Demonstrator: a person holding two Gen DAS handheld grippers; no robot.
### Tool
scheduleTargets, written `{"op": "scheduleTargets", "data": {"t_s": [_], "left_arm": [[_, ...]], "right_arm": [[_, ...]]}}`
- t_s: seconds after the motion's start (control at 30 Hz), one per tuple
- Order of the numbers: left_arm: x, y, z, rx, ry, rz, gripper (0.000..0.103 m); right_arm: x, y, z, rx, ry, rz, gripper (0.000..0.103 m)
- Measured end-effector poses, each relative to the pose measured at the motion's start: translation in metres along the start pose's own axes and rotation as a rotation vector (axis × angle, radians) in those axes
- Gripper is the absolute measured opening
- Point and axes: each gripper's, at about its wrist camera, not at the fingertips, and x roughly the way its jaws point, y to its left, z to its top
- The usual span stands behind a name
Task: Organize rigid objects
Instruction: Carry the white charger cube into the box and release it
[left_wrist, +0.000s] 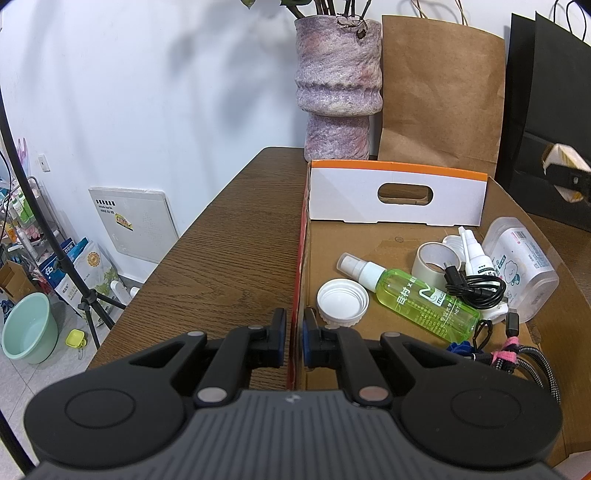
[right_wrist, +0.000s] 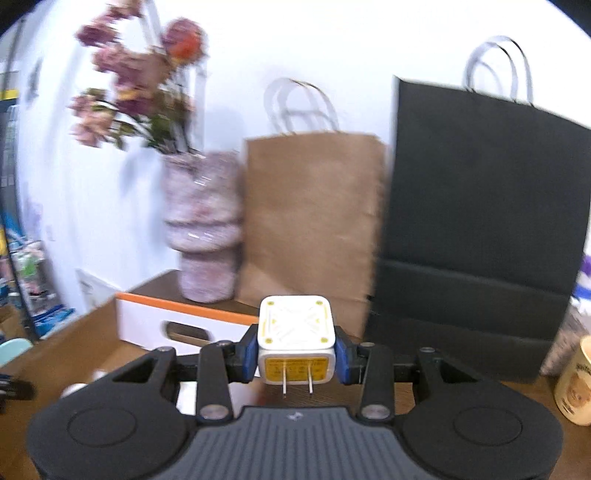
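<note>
An open cardboard box (left_wrist: 391, 240) lies on the wooden table (left_wrist: 229, 251). Inside it are a green spray bottle (left_wrist: 424, 299), a white cap (left_wrist: 342, 301), a tape roll (left_wrist: 436, 262), a black cable (left_wrist: 476, 288), a small white dropper bottle (left_wrist: 476, 258) and a clear container (left_wrist: 521, 266). My left gripper (left_wrist: 294, 334) is shut on the box's left wall. My right gripper (right_wrist: 296, 354) is shut on a white and yellow plug charger (right_wrist: 295, 325), prongs toward the camera, held in the air beyond the box's right side. The left wrist view shows that charger (left_wrist: 561, 157) at its right edge.
Behind the box stand a mottled pink vase (left_wrist: 338, 85), a brown paper bag (left_wrist: 439, 92) and a black paper bag (left_wrist: 554, 92). A cream cup (right_wrist: 576, 384) sits at the right on the table. Braided cables (left_wrist: 517, 358) lie at the box's near right. A tripod (left_wrist: 85, 295) stands on the floor left.
</note>
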Motion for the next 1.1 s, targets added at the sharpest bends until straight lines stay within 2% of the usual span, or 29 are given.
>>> {"op": "scheduleTargets", "data": {"t_s": [0.2,0.5,0.77,1.1], "left_arm": [[0.000,0.000,0.000,0.001,-0.001,0.001,0.010],[0.000,0.000,0.001,0.003,-0.003,0.003,0.010],[-0.001,0.000,0.001,0.006,-0.006,0.004,0.010],[0.000,0.000,0.001,0.006,-0.006,0.004,0.010]], "right_arm": [[-0.020,0.037,0.006,-0.064,-0.023,0.113,0.039],[-0.022,0.084,0.002,-0.151,0.012,0.224,0.039],[-0.013,0.107,-0.003,-0.176,0.068,0.256,0.039],[-0.009,0.111,-0.004,-0.173,0.089,0.261,0.040]]}}
